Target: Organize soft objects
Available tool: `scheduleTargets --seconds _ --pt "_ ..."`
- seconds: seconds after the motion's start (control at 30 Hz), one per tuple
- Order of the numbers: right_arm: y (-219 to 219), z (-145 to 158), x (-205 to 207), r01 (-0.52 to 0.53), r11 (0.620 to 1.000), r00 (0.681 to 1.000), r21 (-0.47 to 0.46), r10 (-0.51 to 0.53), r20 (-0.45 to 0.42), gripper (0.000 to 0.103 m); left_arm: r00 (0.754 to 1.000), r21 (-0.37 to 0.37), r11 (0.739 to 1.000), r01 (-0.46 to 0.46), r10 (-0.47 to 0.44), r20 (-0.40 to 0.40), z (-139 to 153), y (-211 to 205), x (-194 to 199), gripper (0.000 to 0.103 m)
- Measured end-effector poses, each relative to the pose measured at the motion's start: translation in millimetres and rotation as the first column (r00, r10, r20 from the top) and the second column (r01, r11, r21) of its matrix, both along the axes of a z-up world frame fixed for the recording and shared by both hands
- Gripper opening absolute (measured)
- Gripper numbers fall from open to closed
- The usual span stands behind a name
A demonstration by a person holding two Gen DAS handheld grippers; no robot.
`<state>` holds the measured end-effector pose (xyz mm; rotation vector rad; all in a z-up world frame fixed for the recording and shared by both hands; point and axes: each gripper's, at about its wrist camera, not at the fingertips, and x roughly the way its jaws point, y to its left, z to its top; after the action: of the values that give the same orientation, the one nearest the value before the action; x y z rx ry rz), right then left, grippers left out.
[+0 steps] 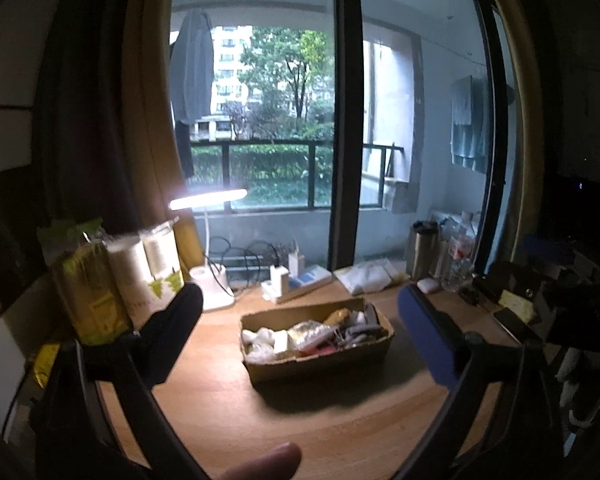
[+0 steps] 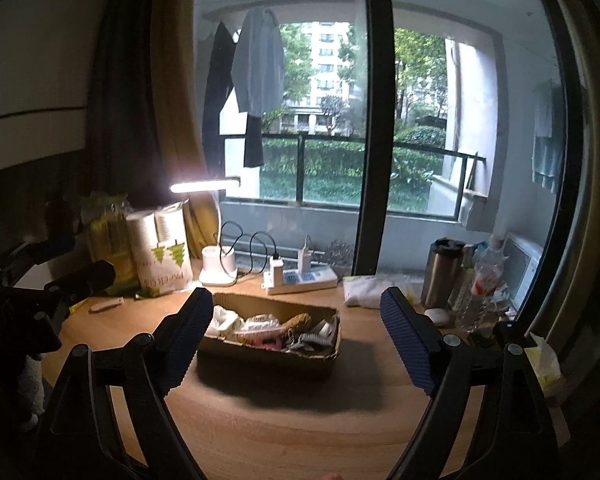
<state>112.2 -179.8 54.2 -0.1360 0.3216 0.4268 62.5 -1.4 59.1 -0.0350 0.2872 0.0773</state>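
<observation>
Cardboard box [image 1: 316, 344] mid-frame on table [image 1: 228, 412], soft items gathered inside; left hand-held gripper [image 1: 300, 312] and right hand-held gripper [image 2: 296, 308] both spread, empty, hovering short of box, likely lining up first pick.

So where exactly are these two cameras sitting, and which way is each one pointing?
Left wrist: rides the left gripper, facing the window over the wooden desk at the cardboard box; open jaws and a fingertip show, the right gripper at the edge.
Right wrist: rides the right gripper, same direction; open jaws show, the left gripper at left.
Shared: box, lit desk lamp, power strip.
</observation>
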Motion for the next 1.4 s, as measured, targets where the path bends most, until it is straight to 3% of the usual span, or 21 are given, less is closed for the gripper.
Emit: scheduleTargets --seconds 0.63,1.4 --pt "6.7 8.6 -4.5 -0.009 1.000 0.999 -0.004 0.009 0.037 0.089 0.997 -0.007 1.000 0.012 -0.012 0.071 15.2 4.9 -16.1 0.099" --pt "5.0 8.6 -3.5 -0.006 1.000 1.000 -0.002 0.006 0.030 0.089 0.998 -0.002 1.000 0.016 -0.016 0.063 14.4 2.1 -12.8 0.099"
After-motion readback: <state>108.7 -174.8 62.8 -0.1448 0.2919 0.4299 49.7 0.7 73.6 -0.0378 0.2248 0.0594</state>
